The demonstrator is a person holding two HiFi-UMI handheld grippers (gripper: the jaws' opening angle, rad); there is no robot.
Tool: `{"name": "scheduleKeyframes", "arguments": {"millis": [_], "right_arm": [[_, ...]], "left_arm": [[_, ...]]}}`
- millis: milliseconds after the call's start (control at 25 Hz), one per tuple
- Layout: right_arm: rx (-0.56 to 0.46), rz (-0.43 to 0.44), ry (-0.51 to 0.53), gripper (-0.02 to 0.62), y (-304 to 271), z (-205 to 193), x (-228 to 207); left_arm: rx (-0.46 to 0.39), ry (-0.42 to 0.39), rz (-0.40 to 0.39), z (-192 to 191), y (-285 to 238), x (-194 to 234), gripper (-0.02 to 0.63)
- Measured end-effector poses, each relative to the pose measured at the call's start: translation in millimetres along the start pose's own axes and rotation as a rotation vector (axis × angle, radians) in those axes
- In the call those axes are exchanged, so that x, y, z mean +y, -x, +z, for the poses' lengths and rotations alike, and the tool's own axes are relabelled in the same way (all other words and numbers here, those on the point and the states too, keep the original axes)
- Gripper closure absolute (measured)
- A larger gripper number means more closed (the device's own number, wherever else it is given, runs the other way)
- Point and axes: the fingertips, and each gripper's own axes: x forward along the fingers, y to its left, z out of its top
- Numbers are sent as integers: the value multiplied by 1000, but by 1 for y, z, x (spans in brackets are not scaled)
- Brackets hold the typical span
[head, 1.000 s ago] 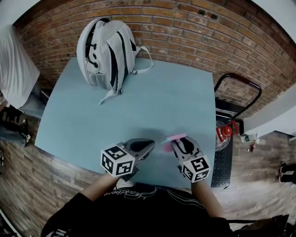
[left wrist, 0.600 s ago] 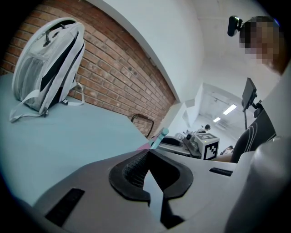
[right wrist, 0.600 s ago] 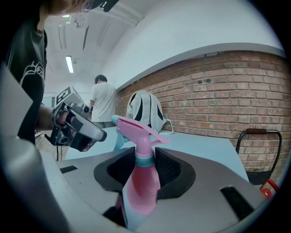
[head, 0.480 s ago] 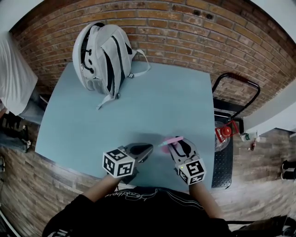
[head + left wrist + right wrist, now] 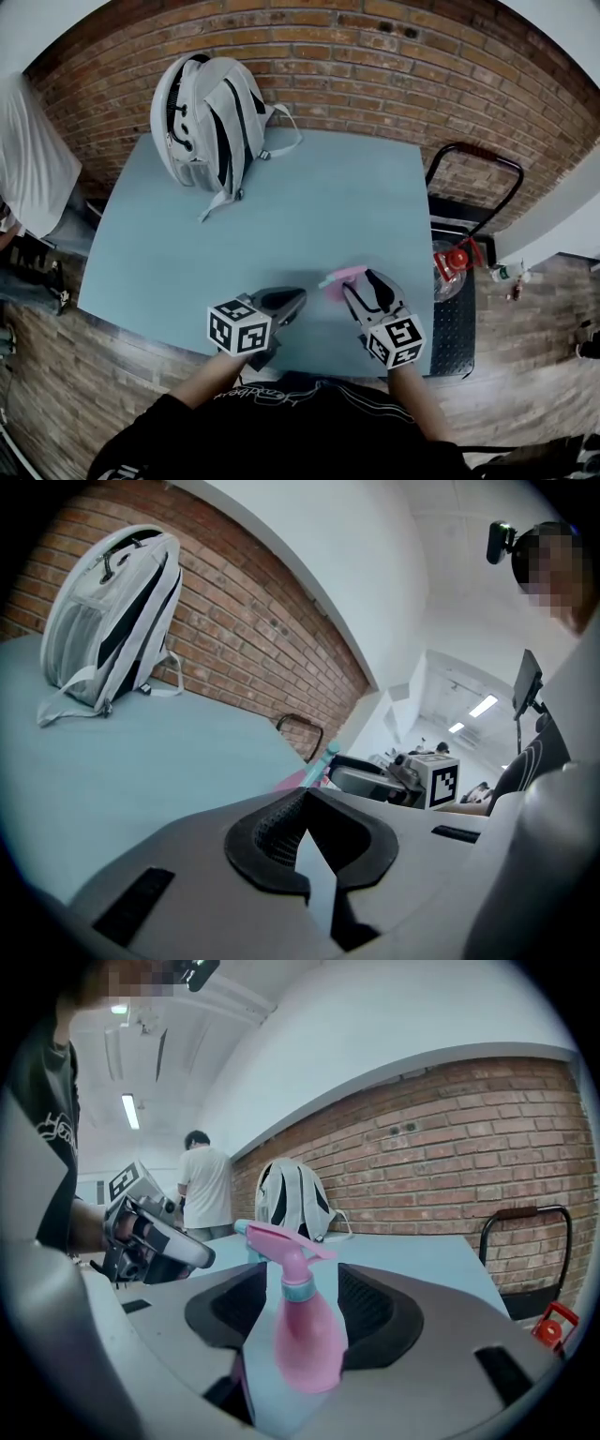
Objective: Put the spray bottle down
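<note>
Only right gripper view: fingers [image 5: 367, 1303] newly off bottle [image 5: 307, 1340]

The spray bottle [image 5: 302, 1330] is smooth pink plastic with a faint sheen and a teal plastic collar. The table [image 5: 309, 206] has a smooth, matt, pale blue top. On the far side, the wall [image 5: 375, 56] is rough red brick. The backpack [image 5: 202, 108], far left, is white woven cloth with a mesh panel. The left gripper [image 5: 298, 296] has a matt grey plastic shell and black ribbed pads [image 5: 272, 832].
</note>
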Motion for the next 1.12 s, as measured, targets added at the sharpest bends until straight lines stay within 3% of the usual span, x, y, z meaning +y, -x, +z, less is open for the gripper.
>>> {"name": "scheduleKeyframes", "arguments": {"millis": [240, 440, 560, 760, 800, 880, 1120], "right_arm": [[-76, 6, 5, 403, 48, 31, 25], [-121, 109, 37, 403, 103, 55, 75], [-124, 176, -13, 403, 136, 61, 107], [-89, 200, -101, 406, 186, 57, 144], [-90, 195, -96, 425, 197, 56, 150], [-94, 185, -70, 543, 216, 54, 161], [-115, 225, -53, 571, 257, 59, 190]], "left_arm": [[-55, -47, -20, 5, 20, -43, 598], [-127, -116, -50, 10, 50, -102, 598], [-166, -171, -76, 11, 71, -144, 598], [-218, -274, -128, 4, 101, -214, 598], [-223, -288, -134, 0, 107, -226, 598], [-225, -312, -142, -9, 115, -244, 598], [-219, -356, -160, -28, 126, -280, 598]]}}
